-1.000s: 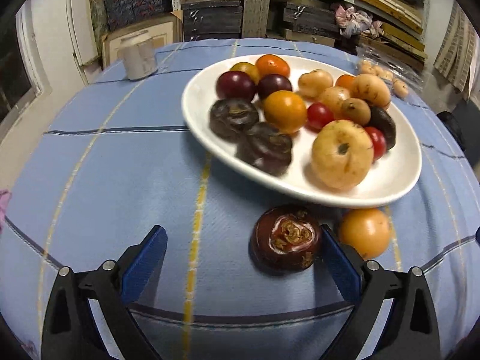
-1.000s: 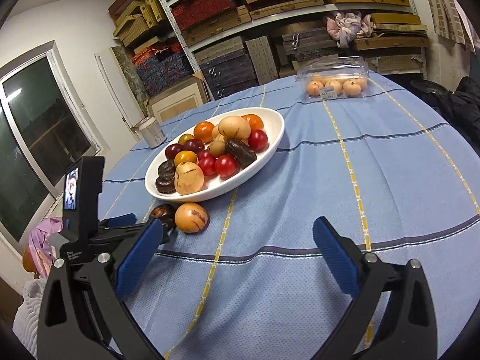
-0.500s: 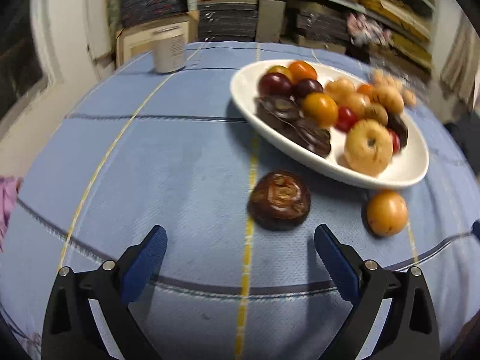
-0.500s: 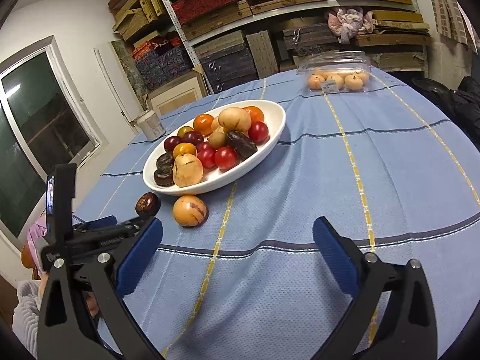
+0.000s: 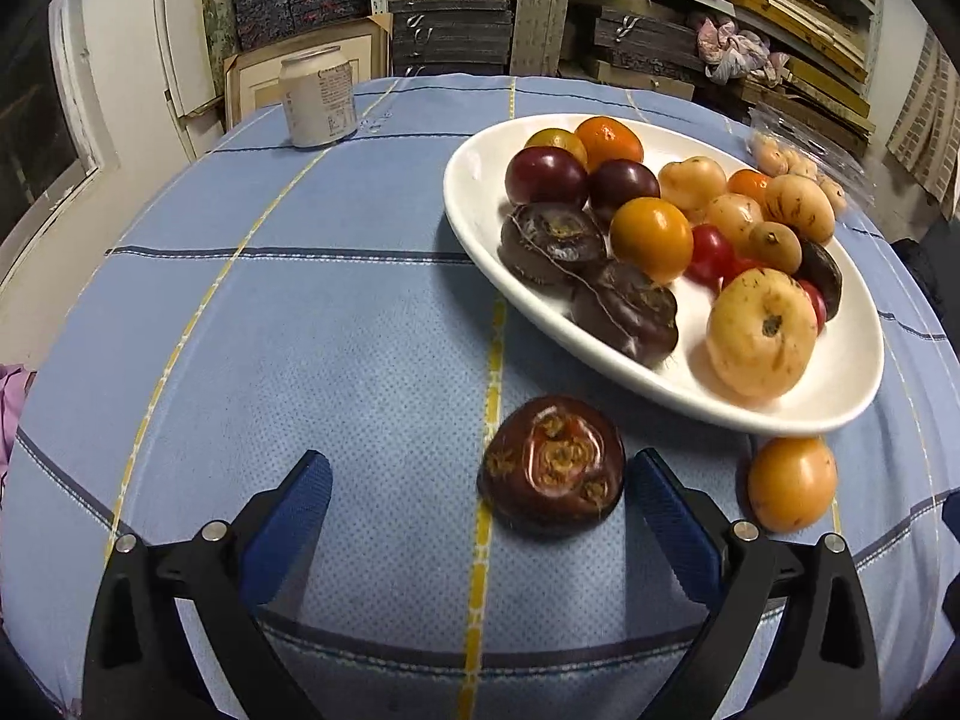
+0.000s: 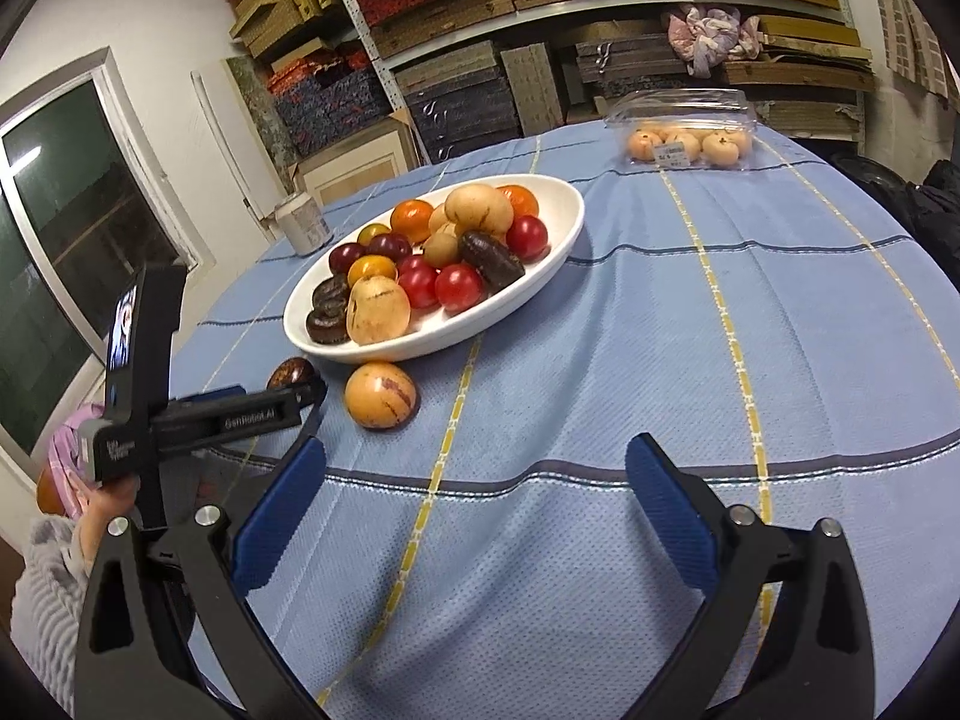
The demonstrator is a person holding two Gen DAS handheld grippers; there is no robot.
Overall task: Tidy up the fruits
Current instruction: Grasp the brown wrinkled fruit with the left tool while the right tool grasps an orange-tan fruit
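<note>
Surface: blue cloth with yellow and dark stripes, spread ahead of the fingers.
Shelves: beyond the surface's far edge, packed with flat stacked boxes.
Window: left of the fingers, dark glass in a white frame.
Wall: white, beside the window.
Cloth bundle: pinkish, on a shelf, far right.

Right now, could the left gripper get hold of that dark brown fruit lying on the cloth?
Probably yes. The left gripper is open, and the dark brown fruit sits just ahead, near its right finger, with only bare tablecloth around. It may need shifting slightly right to centre.
</note>
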